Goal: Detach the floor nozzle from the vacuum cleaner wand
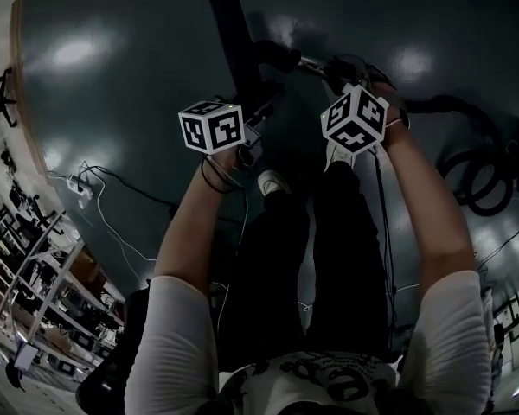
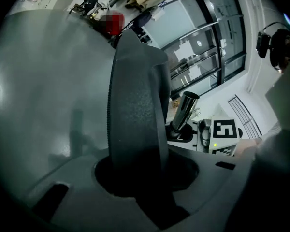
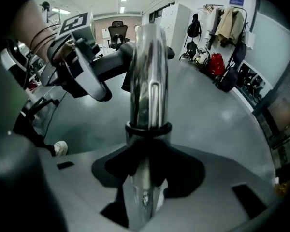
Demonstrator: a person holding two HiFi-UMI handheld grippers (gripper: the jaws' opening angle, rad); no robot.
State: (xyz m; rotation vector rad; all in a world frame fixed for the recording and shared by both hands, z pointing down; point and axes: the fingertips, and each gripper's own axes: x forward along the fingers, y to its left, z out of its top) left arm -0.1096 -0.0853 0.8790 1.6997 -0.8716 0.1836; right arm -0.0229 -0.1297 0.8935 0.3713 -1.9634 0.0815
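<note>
the shelving (image 1: pixel 35 275) along the left edge of the head view is loaded, but what it holds is too small and dark to name. that whole view is dim. the marker cubes (image 1: pixel 212 128) cover both sets of jaws there, and the floor nozzle (image 1: pixel 233 37) shows only as a black bar against the grey floor (image 1: pixel 95 119), ahead of the person's shoes (image 1: pixel 272 182). whether the floor nozzle is joined to the wand (image 3: pixel 149 76) cannot be told. in the left gripper view the wand's chrome upper end shows just beside the floor nozzle, with background between them.

the left tool (image 2: pixel 135 175) is closed part-way onto the floor nozzle, whose dark plastic body fills the gap between the jaws. the right tool (image 3: pixel 145 178) is clamped on the wand, on the near side of its black collar (image 3: pixel 148 128). a black hose (image 1: pixel 476 175) lies coiled on the floor at the right.
</note>
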